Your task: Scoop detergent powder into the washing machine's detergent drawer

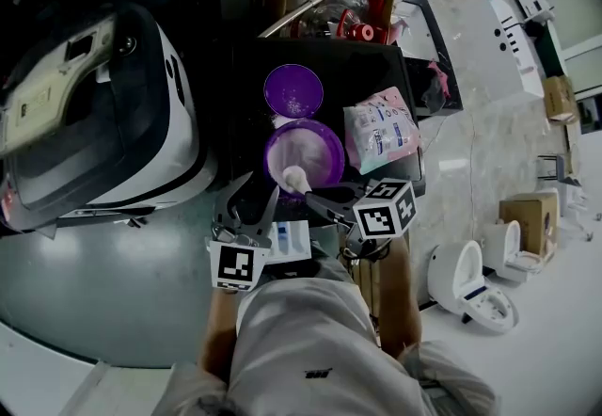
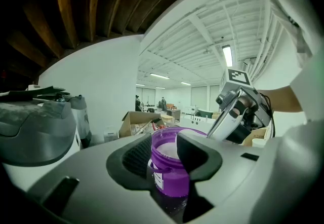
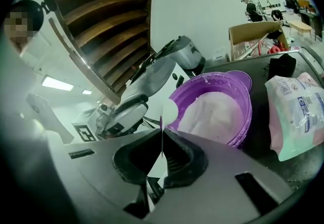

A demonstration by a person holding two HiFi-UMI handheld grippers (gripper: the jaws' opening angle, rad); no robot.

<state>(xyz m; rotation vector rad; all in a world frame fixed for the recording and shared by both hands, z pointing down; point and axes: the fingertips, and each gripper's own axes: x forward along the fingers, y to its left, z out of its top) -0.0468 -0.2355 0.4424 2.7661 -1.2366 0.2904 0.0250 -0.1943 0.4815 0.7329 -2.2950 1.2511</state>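
The purple tub (image 1: 303, 152) of white powder is held tight at its 7 o'clock rim by the left gripper (image 1: 261, 190), so it cannot slide. The right gripper (image 1: 318, 196) is closed on the thin handle of a white spoon (image 1: 295, 179). The spoon's round end is seen at the tub's 6 o'clock edge.

For a good scoop, the spoon should be pushed low into the powder and lifted slowly and flat. The tub should be gripped firmly all the while. The washing machine (image 1: 94, 113) is at 9 o'clock from the tub, so the full spoon must be carried that way without being tipped. The drawer cannot be made out in any view.

In the head view, the tub's lid (image 1: 293, 89) is seen at 12 o'clock from the tub and a pouch (image 1: 381, 130) at 3 o'clock. Only in the right gripper view is it shown how thin the pinched handle is. Only in the left gripper view is the tub's side label seen between the jaws.
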